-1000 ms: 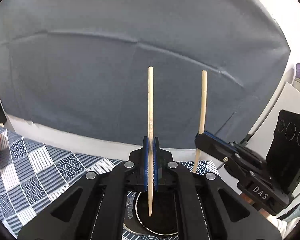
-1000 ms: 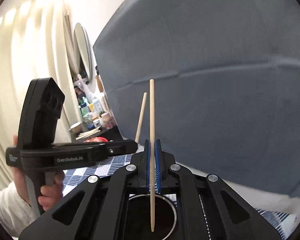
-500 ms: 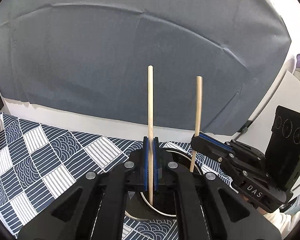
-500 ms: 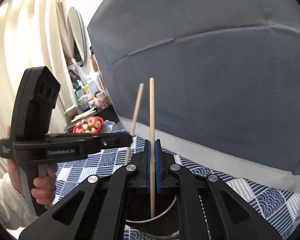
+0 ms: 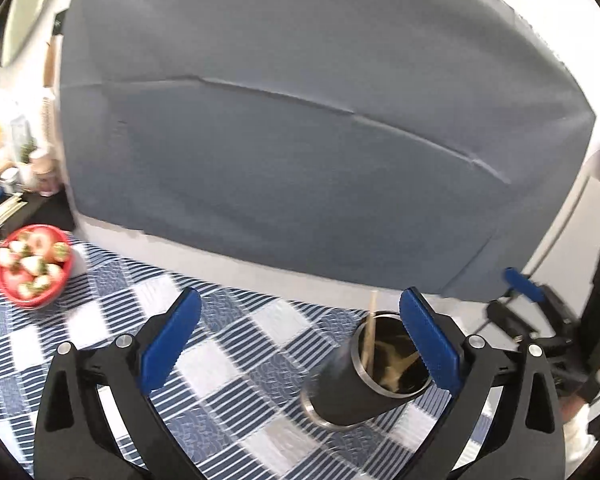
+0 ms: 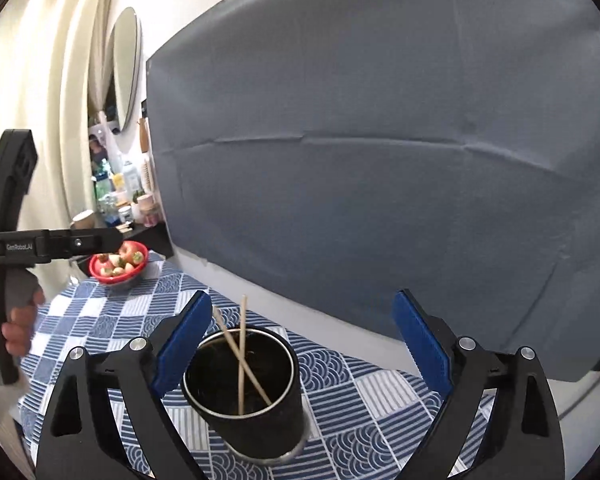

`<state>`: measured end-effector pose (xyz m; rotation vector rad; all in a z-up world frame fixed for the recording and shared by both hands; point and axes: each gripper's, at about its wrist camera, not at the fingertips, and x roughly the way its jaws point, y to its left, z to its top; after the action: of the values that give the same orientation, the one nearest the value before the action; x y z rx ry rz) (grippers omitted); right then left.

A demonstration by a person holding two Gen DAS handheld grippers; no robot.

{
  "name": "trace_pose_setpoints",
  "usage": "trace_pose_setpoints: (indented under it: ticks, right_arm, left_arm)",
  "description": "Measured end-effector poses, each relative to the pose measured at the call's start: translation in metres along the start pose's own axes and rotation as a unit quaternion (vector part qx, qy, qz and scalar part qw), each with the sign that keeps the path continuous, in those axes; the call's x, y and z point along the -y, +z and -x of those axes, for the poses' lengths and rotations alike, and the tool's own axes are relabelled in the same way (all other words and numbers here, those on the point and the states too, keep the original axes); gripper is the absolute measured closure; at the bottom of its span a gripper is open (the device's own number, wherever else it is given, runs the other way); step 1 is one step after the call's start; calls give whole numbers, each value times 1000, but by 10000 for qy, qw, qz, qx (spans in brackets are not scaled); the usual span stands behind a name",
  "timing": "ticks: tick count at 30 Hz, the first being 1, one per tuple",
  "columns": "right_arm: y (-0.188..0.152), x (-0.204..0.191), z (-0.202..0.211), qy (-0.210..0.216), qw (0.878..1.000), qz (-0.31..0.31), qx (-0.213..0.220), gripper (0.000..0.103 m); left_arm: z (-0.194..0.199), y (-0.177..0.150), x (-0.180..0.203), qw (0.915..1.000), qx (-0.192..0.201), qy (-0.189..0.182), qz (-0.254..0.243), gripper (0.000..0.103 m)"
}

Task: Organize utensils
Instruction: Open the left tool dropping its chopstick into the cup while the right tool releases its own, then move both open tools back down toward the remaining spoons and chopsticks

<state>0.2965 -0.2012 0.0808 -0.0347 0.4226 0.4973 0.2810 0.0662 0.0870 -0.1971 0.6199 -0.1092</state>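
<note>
The left gripper (image 5: 300, 340) stands spread, its jaws opening, with nothing between the blue pads; a second ago they were pressed together on an upright chopstick. The right gripper (image 6: 302, 348) is likewise opening and empty, where it too had pinched a chopstick a moment back. Both chopsticks (image 6: 242, 360) now stand loose inside the dark metal cup (image 6: 256, 420), crossed and leaning on its rim, their tips poking above it. In the left wrist view the cup sits just under the right-hand finger (image 5: 428, 344), with one stick visible at its mouth. The cup rests on the blue patterned cloth (image 6: 360, 380) covering the bench, and a red bowl of fruit (image 5: 30, 266) lies well apart at the far left. Judging from this, the drop has succeeded, and this pair seems sorted; both hands appear free to fetch any remaining utensils.
</note>
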Motion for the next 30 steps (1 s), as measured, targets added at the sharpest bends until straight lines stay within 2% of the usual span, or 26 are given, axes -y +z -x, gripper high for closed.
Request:
trace_pose_setpoints:
  ticks: [7, 16, 30]
  right_arm:
    - [-7, -21, 23, -131, 9996, 177, -191, 13]
    - [-22, -50, 50, -161, 9989, 296, -337, 13]
    - [-63, -90, 77, -246, 9963, 436, -704, 13]
  left_arm:
    - [20, -18, -16, 9994, -250, 219, 47, 6]
    - [54, -51, -25, 9987, -397, 305, -18, 6]
    - [79, -108, -50, 9951, -828, 535, 106, 6]
